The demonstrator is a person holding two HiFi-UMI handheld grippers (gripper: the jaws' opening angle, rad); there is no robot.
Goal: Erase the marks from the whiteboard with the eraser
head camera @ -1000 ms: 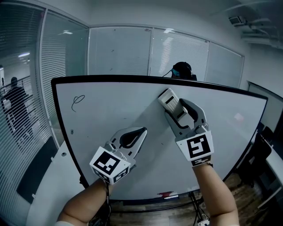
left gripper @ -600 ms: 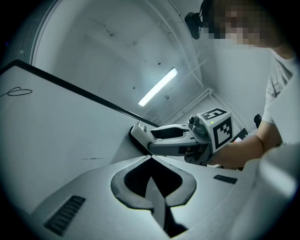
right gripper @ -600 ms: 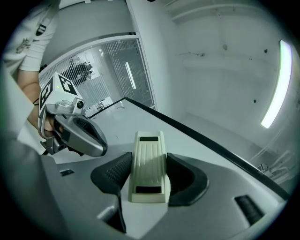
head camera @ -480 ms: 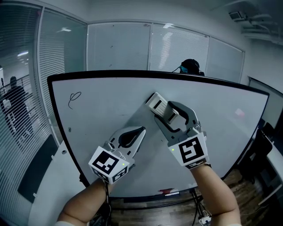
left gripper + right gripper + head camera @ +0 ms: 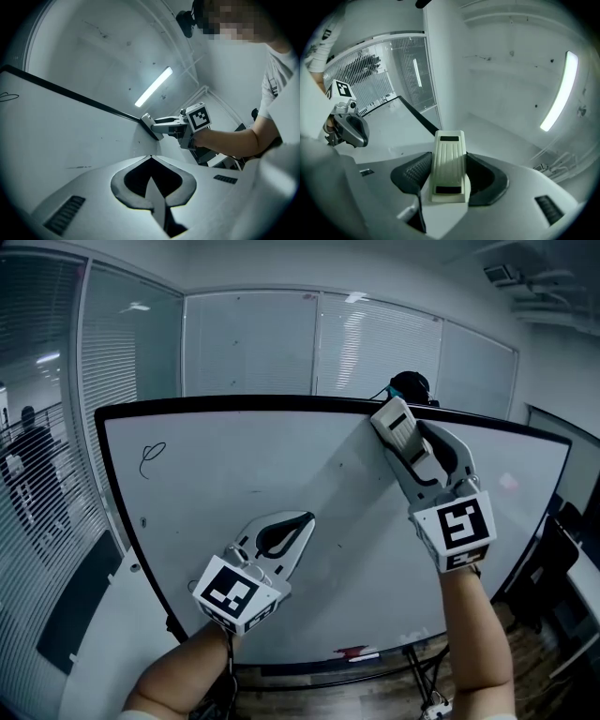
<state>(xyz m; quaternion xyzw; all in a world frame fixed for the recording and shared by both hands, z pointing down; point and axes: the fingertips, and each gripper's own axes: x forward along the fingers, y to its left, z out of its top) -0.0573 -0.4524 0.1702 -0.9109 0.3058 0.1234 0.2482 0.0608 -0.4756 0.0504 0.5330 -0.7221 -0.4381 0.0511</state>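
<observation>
The whiteboard [image 5: 234, 484] fills the middle of the head view, with a small looped pen mark [image 5: 149, 458] near its upper left corner. My right gripper [image 5: 412, 451] is shut on the cream eraser [image 5: 396, 430] and holds it against the board's top edge at the right. In the right gripper view the eraser [image 5: 449, 164] sits clamped between the jaws. My left gripper [image 5: 298, 529] hovers low in front of the board's centre, shut with nothing in it. The left gripper view shows its jaws closed [image 5: 151, 158] and the eraser [image 5: 149, 125] at the board's black frame.
A red marker [image 5: 353, 652] lies on the tray at the board's bottom edge. Behind the board stand glass partitions with blinds [image 5: 253, 343], and a person's head [image 5: 410, 386] shows above the top edge. A desk edge [image 5: 572, 568] is at the far right.
My right gripper swept the eraser first left and down, then up and right to the board's top edge. The left gripper barely moved.
</observation>
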